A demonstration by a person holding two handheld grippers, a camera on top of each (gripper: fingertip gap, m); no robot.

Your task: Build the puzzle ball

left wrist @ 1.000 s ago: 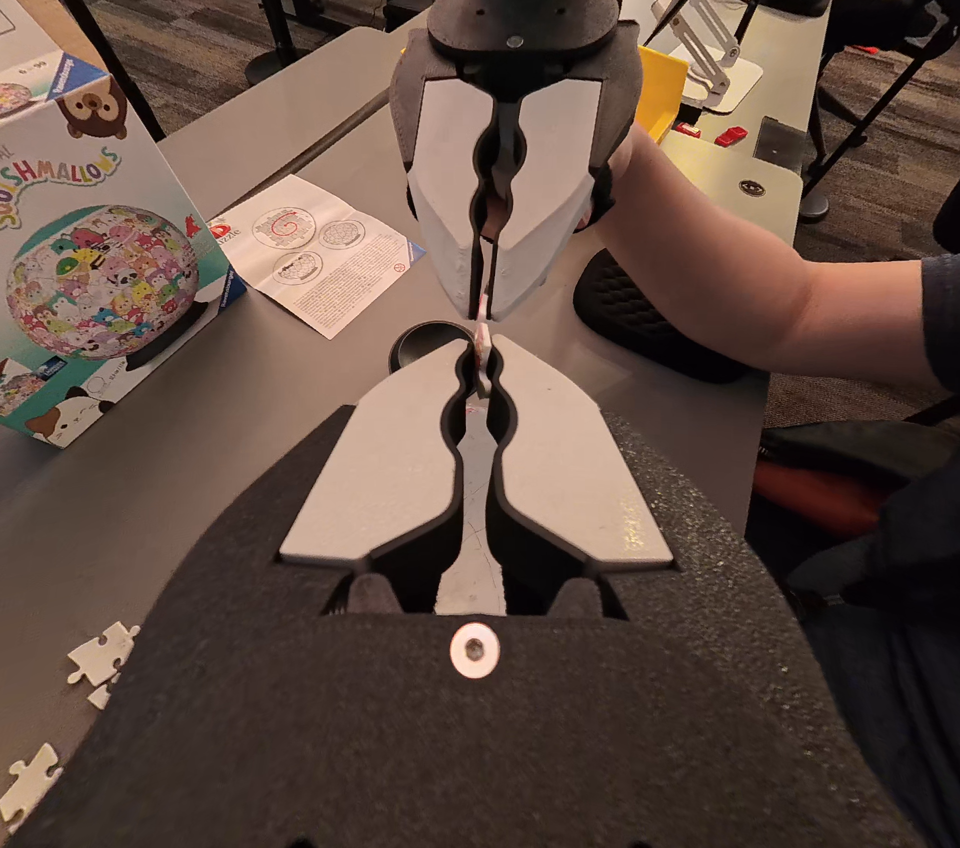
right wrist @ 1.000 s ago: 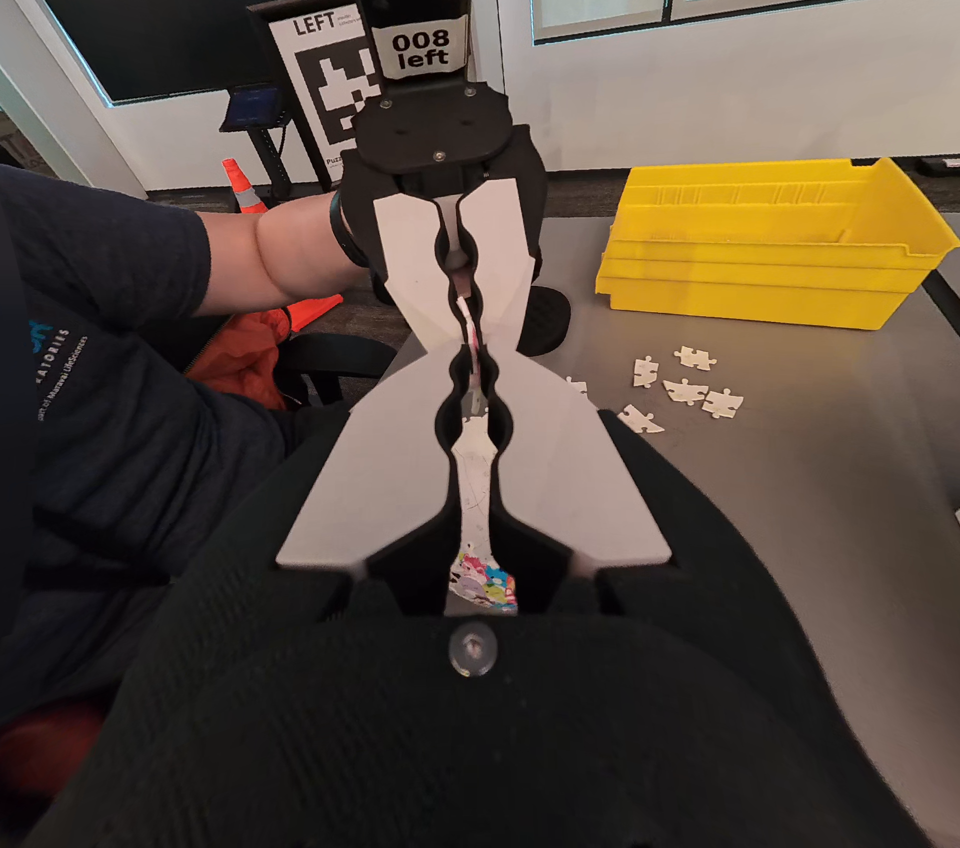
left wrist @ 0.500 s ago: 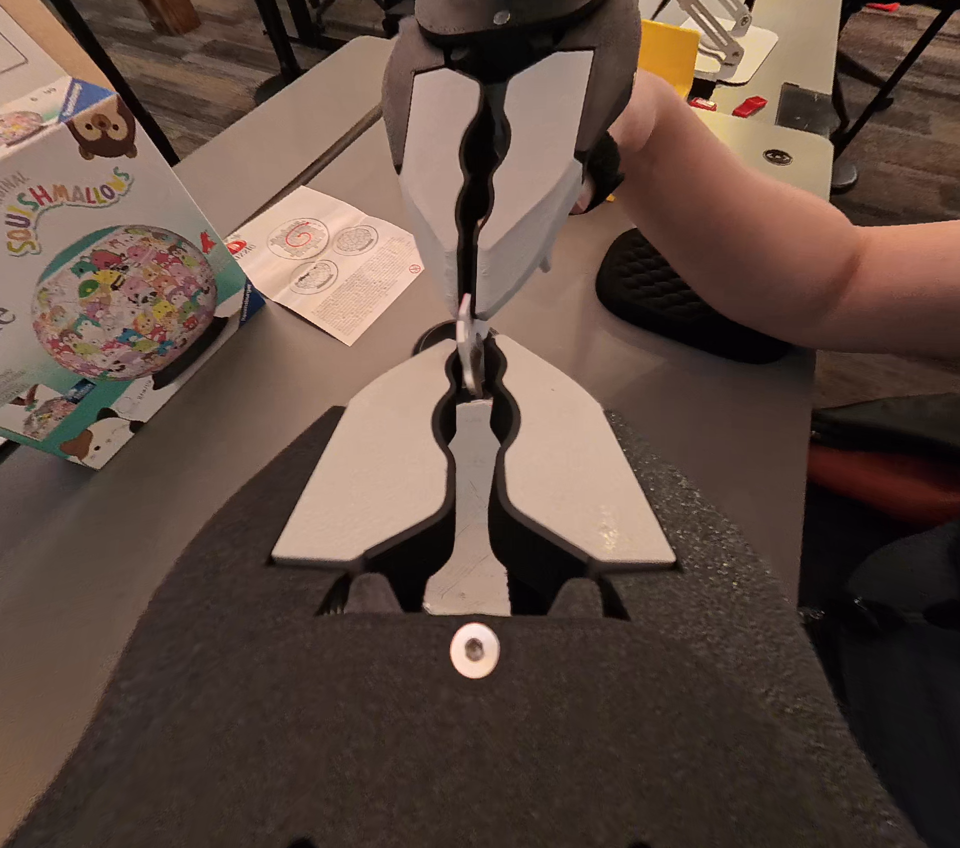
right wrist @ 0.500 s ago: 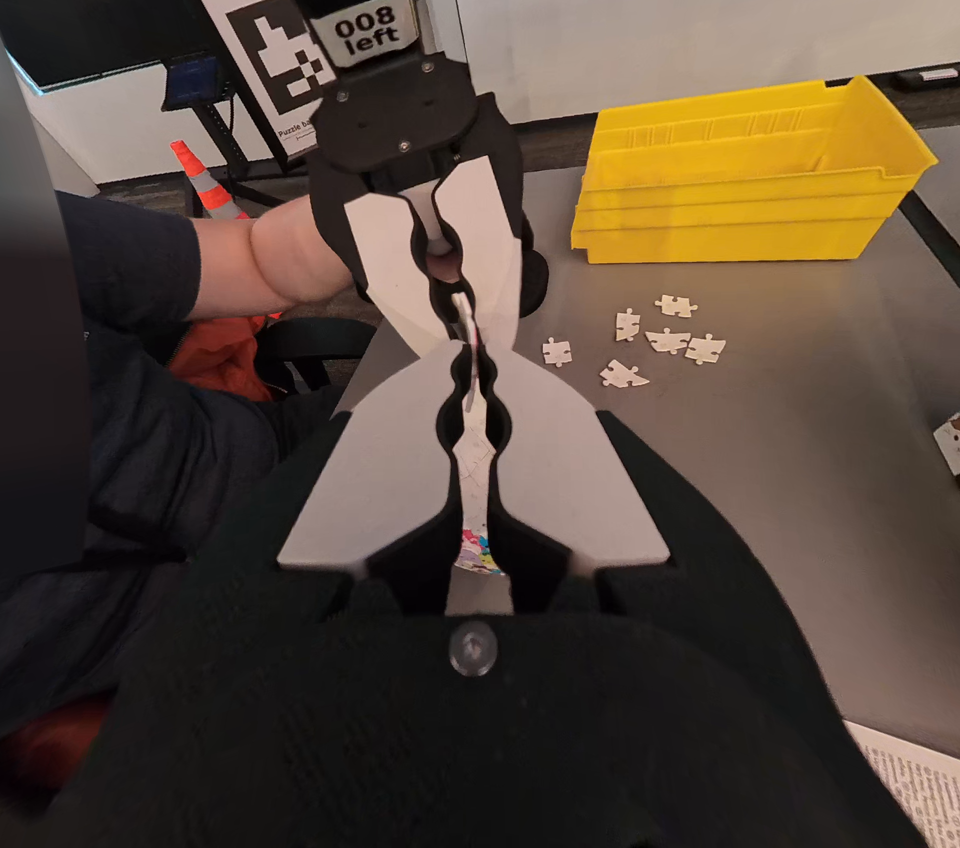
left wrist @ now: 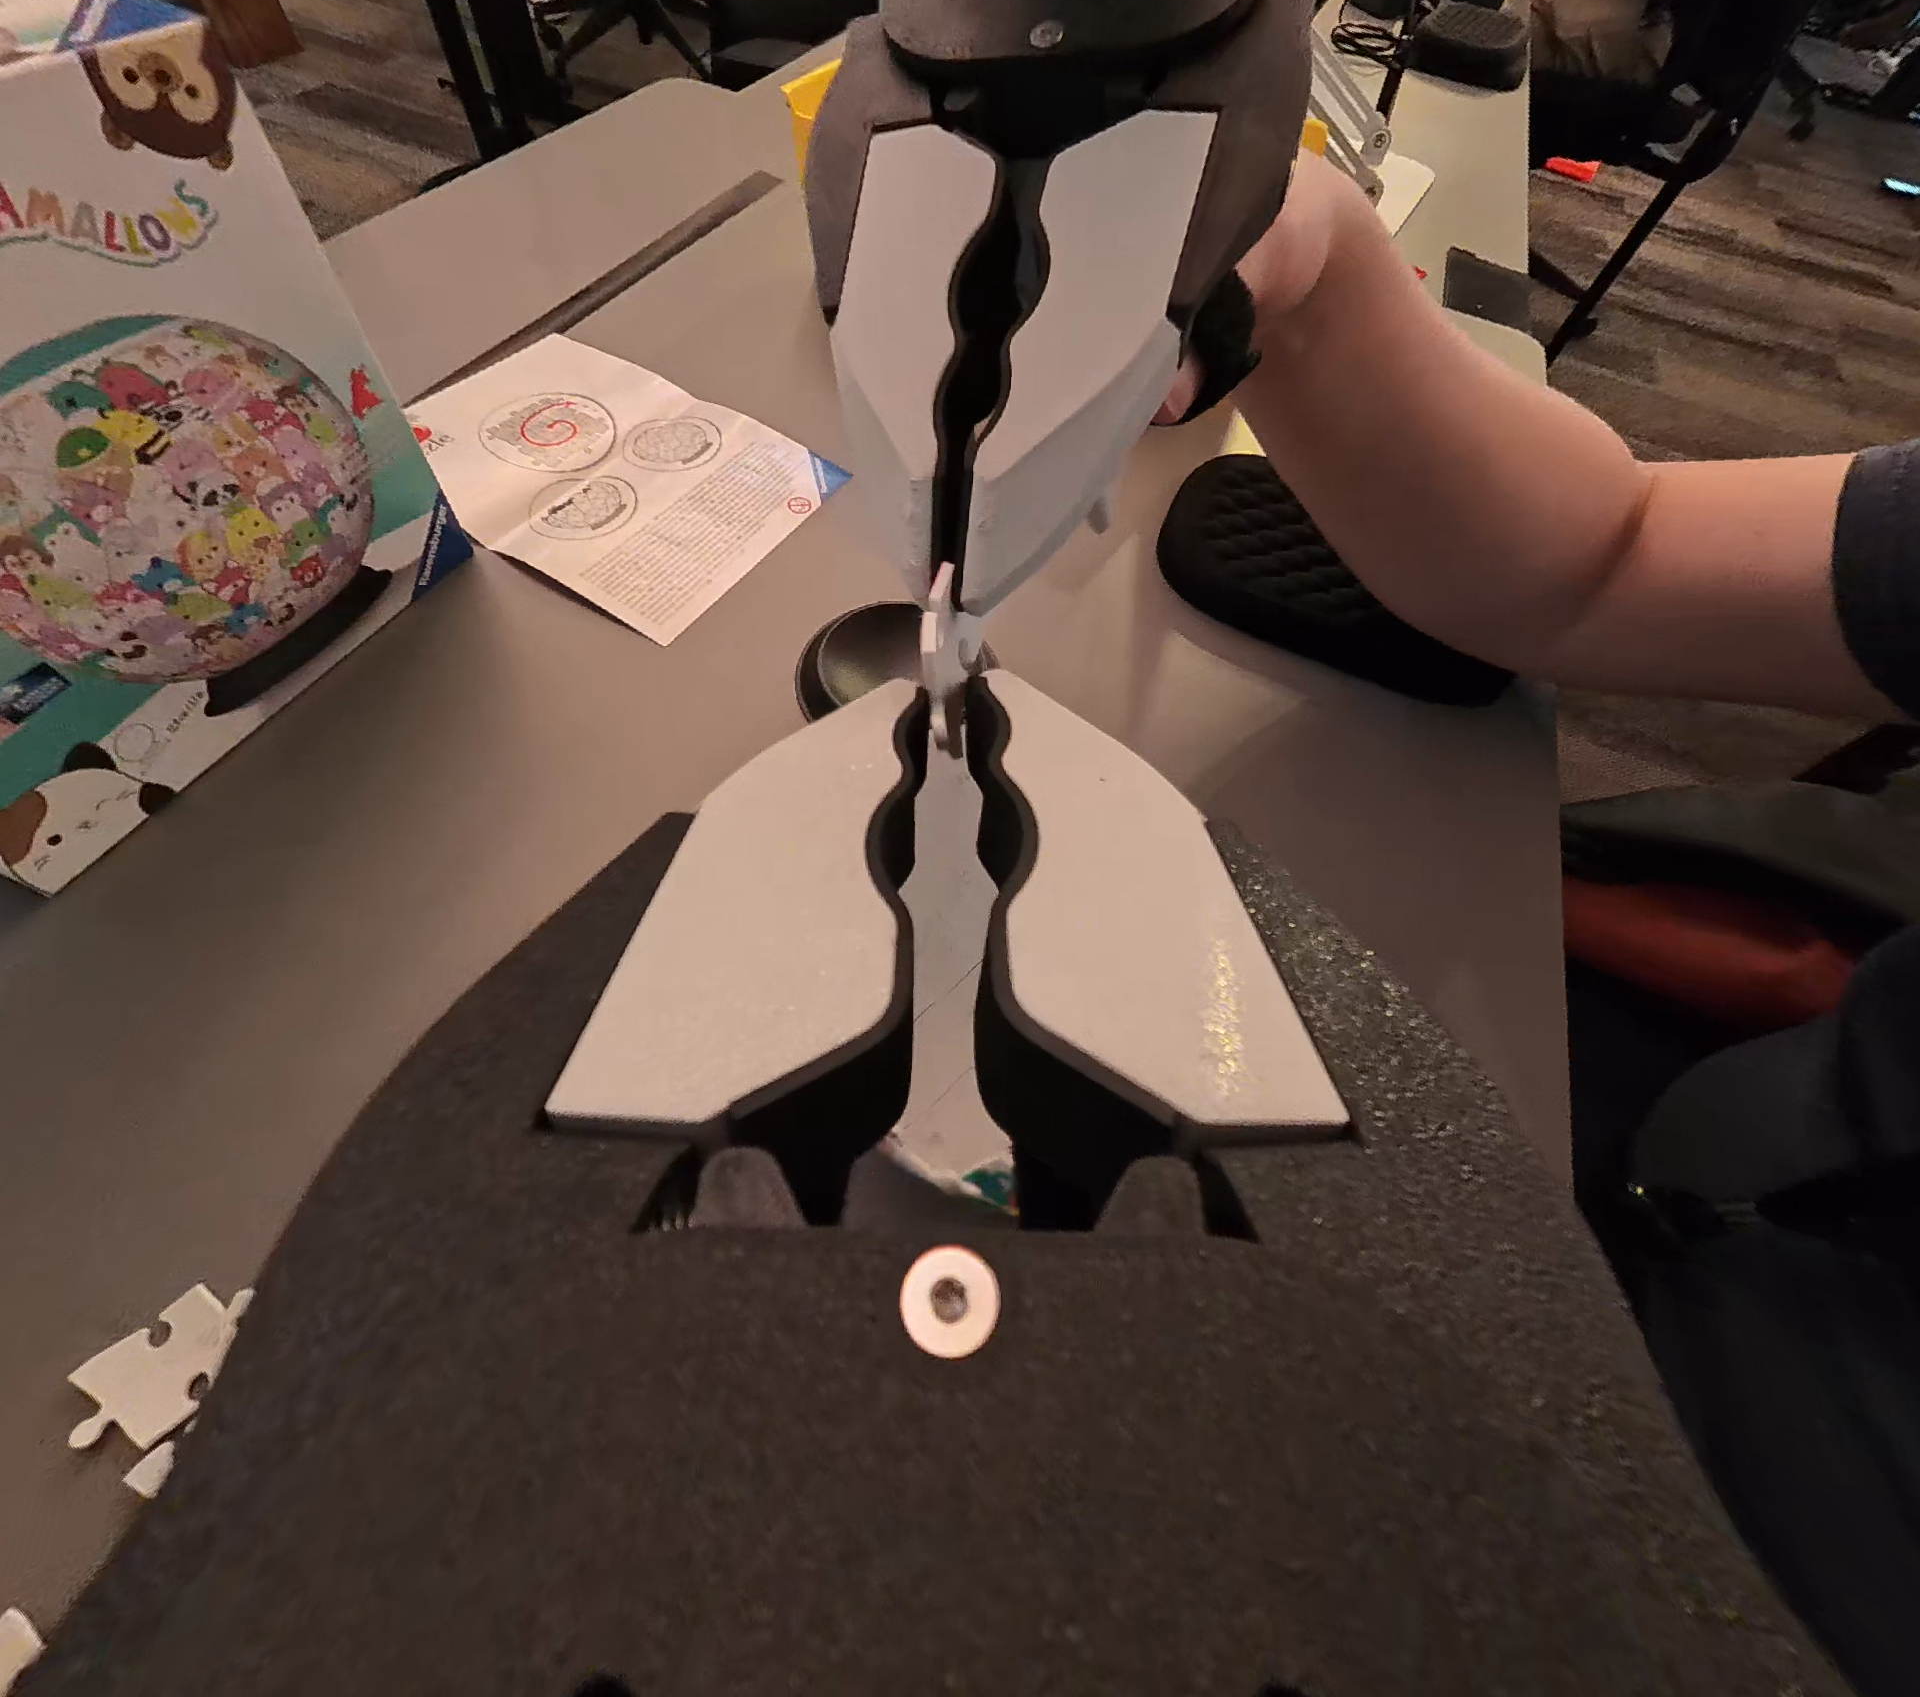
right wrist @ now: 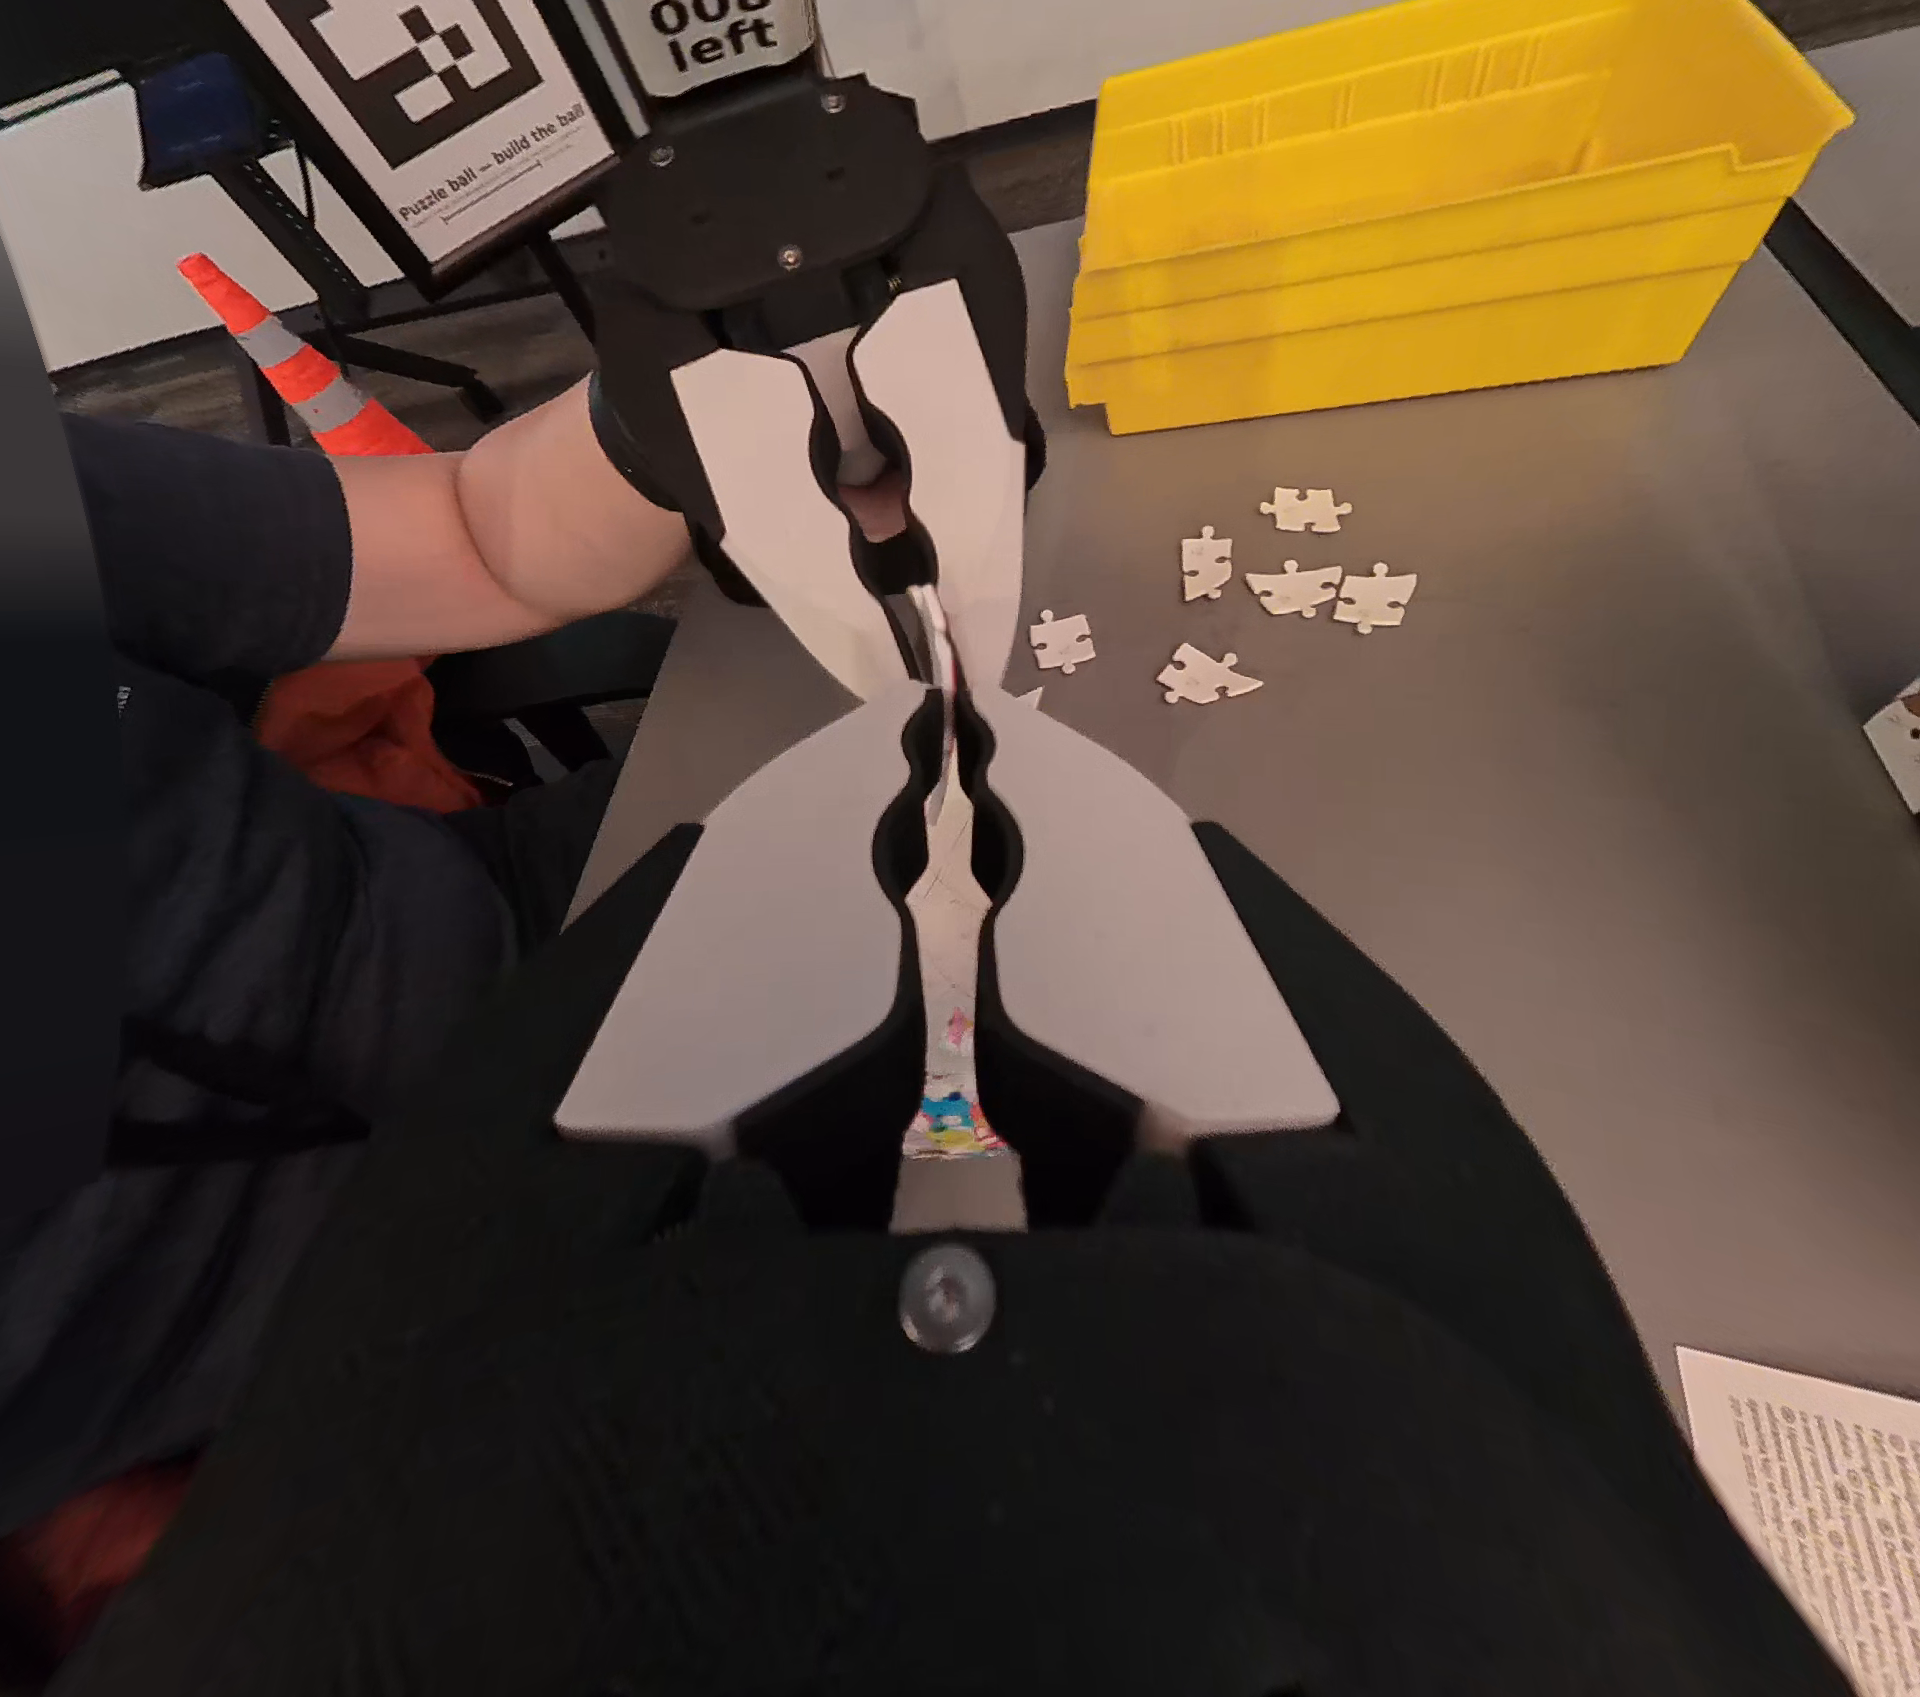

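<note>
My left gripper [left wrist: 943, 712] and right gripper [left wrist: 951, 598] meet tip to tip above the grey table [left wrist: 520, 816]. Each is shut on a thin strip of joined puzzle pieces seen edge-on. The left one's strip [left wrist: 940, 909] runs back between its fingers, and a white piece [left wrist: 940, 660] bridges the two tips. In the right wrist view my right gripper [right wrist: 948, 707] holds its own strip [right wrist: 948, 972] with a coloured end, facing the left gripper [right wrist: 935, 660]. Several loose white pieces [right wrist: 1288, 587] lie on the table.
The puzzle box [left wrist: 187, 452] stands at the left, with an instruction sheet [left wrist: 623, 473] and a black round stand [left wrist: 862, 660] beyond. Yellow bins [right wrist: 1403, 265] sit at the table's far side. More loose pieces [left wrist: 145, 1398] lie near my left gripper. Left and right tips are no more than a few centimetres apart.
Both grippers stay shut and tip to tip. They have tilted and shifted slightly against each other, and the white piece between the tips now shows more clearly.
</note>
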